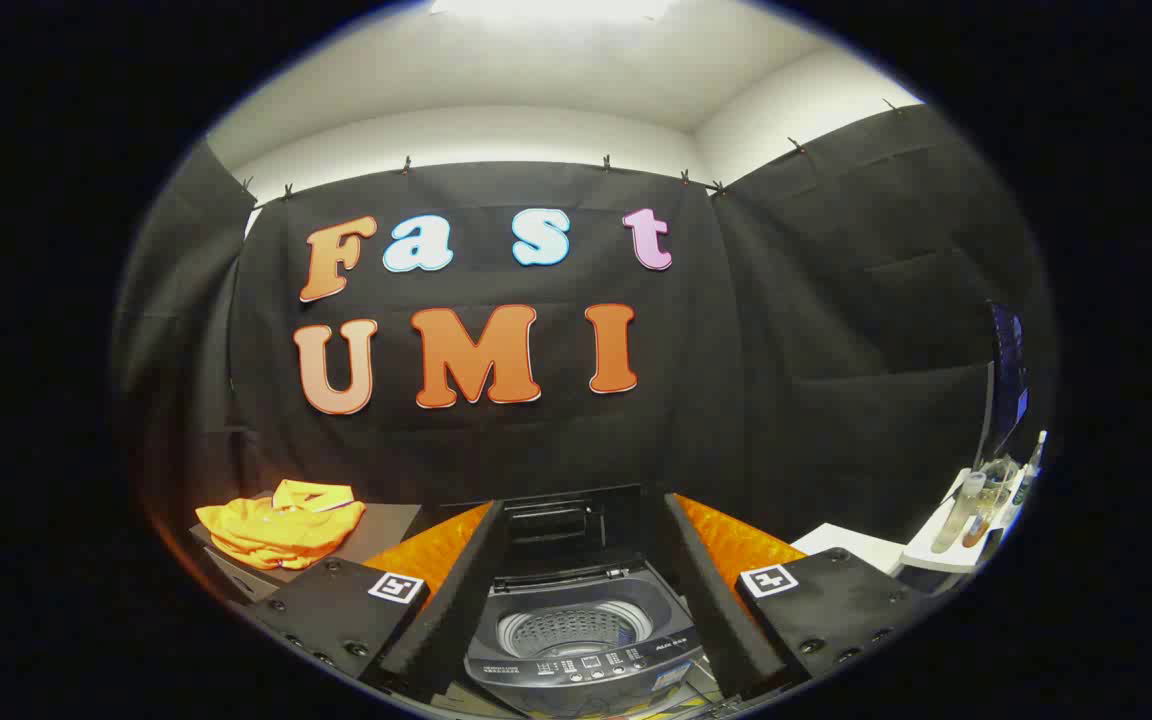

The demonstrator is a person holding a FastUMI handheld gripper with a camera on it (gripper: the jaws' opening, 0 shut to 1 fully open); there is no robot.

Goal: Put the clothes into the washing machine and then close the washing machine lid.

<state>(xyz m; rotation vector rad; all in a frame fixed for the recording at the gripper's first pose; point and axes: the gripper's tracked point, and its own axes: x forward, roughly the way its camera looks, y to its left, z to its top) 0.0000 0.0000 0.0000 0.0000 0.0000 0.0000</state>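
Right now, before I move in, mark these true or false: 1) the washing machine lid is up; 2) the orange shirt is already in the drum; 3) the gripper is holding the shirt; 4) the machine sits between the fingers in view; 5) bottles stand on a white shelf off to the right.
1) True: the washing machine has its lid raised.
2) False: the orange shirt lies folded on a dark stand to the left of the machine; the drum looks empty.
3) False: the gripper is open, its fingers holding nothing.
4) True.
5) True: the bottles stand on the white shelf.
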